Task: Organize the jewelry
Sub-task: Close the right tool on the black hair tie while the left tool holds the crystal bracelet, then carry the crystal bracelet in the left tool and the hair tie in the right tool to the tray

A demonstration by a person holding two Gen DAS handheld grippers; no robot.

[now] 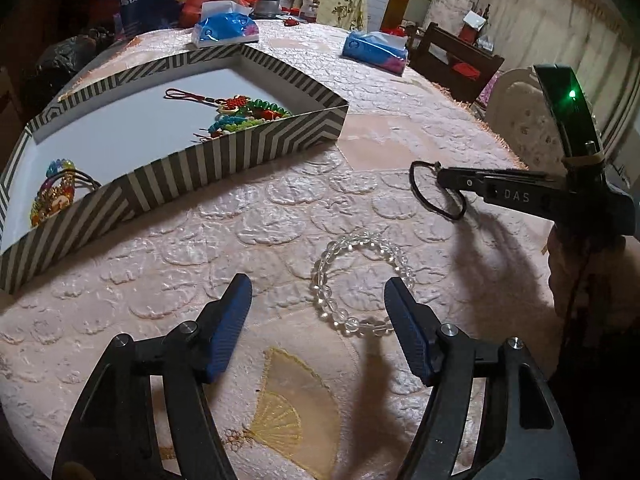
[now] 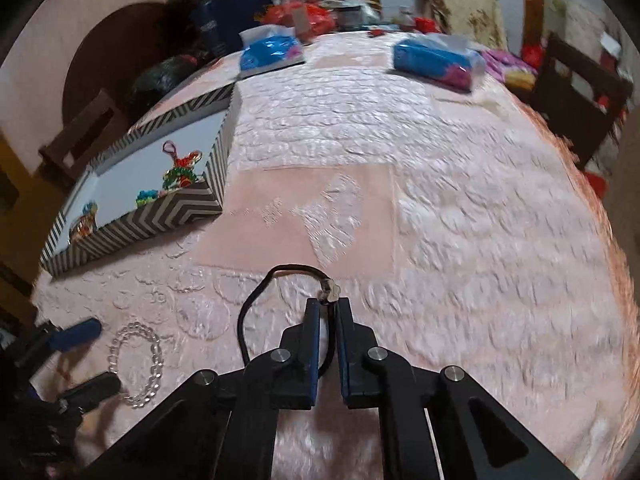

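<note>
A clear bead bracelet [image 1: 362,282] lies on the pink tablecloth, between and just ahead of my open left gripper [image 1: 318,302]; its right finger sits at the bracelet's near right edge. It also shows in the right wrist view [image 2: 138,364]. My right gripper [image 2: 327,306] is shut on a black cord loop [image 2: 256,300] with a small charm and holds it above the cloth; it shows in the left wrist view [image 1: 442,178] with the cord [image 1: 434,196] hanging from it. A striped box [image 1: 256,152] at the left holds colourful beaded jewelry [image 1: 248,114].
Two blue tissue packs [image 1: 224,30] [image 1: 376,50] lie at the far side of the table. Bags and clutter stand at the back left. A dark wooden chair [image 1: 456,60] and a cushioned chair [image 1: 520,112] stand at the right edge.
</note>
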